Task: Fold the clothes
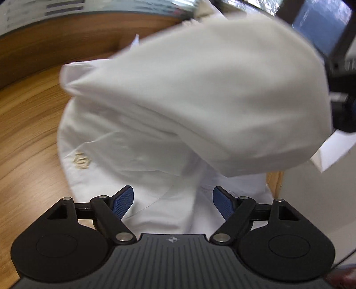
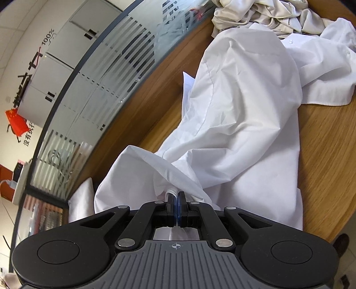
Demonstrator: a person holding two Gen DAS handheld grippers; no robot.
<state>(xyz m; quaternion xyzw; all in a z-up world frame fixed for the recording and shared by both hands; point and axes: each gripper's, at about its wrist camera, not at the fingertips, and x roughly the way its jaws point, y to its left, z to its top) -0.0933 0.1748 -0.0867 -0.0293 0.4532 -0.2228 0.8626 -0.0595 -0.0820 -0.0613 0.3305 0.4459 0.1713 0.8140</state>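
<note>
Plainly the white shirt (image 2: 240,124) is thin, light cotton: it sags, creases and billows rather than keeping any shape, so I judge it will slide and drape freely and needs holding at firm, doubled parts such as a hem, seam, cuff or collar edge. It lies rumpled across the wooden table (image 2: 327,169), one end lifted. The right gripper (image 2: 176,200) is pressed together on a bunched fold of the shirt, cloth showing between the pads and behind them. In the left wrist view a puffed fold of the shirt (image 1: 200,93) hangs in the air over the flat part, which bears a small gold emblem (image 1: 80,160); the blur makes it hard to say which part of the garment that is, possibly a sleeve or the back panel. The left gripper (image 1: 173,203) is spread wide above the flat cloth, its blue pads (image 1: 123,203) apart and pinching nothing. A good next hold, I judge, is the flat edge just ahead of those pads, taken square so the thin cloth does not slip out.

Beyond the shirt a second white garment (image 2: 324,66) and a beige heap (image 2: 267,15) lie at the table's far side. A striped frosted glass partition (image 2: 106,73) runs along the table, with grey cabinets (image 2: 66,51) and a red flag (image 2: 17,122) behind it.
</note>
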